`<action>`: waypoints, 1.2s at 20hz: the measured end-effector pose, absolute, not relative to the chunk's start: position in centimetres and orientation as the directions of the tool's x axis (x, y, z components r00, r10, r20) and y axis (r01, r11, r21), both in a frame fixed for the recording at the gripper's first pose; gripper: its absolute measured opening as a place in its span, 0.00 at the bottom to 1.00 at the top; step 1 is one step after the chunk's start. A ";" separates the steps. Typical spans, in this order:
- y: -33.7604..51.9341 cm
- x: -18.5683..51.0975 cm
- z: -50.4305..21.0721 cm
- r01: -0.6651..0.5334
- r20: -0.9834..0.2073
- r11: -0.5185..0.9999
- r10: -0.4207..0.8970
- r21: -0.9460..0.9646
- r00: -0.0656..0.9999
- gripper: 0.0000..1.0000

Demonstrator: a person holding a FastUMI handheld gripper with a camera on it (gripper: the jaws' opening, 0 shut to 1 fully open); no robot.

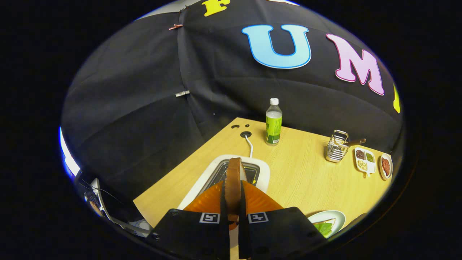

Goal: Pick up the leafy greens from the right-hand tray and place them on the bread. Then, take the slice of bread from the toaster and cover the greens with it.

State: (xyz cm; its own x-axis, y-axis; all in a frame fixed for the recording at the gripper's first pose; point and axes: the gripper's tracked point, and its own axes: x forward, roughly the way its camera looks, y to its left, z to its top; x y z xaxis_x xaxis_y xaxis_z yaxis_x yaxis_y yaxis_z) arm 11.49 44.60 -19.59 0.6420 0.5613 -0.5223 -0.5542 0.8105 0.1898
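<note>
Above toaster [231,173]: claw [233,196] pinching bread slice [234,180] edge-on between both fingers.

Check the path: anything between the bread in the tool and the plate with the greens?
Nothing visible. The tool is shut on the bread slice, held edge-up above the toaster. The plate with the greens lies beside the tool's right finger, with bare table around it. The bottle and rack stand well beyond.
</note>
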 end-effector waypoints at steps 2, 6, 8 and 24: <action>43.6 11.7 -17.3 -0.553 -0.487 0.810 0.569 0.194 0.662 0.13; 40.8 11.8 -14.3 -0.535 -0.445 0.819 0.566 0.208 0.694 0.13; 38.8 11.9 -13.8 -0.523 -0.437 0.830 0.550 0.193 0.712 0.13; 24.6 9.9 -25.0 -0.274 -0.614 0.901 0.431 0.337 0.661 0.14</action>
State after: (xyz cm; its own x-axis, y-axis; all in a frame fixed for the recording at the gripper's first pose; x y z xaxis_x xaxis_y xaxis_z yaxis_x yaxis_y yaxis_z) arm 9.93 24.56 -25.00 0.6610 0.4311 -0.6142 -0.2739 0.9006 0.3373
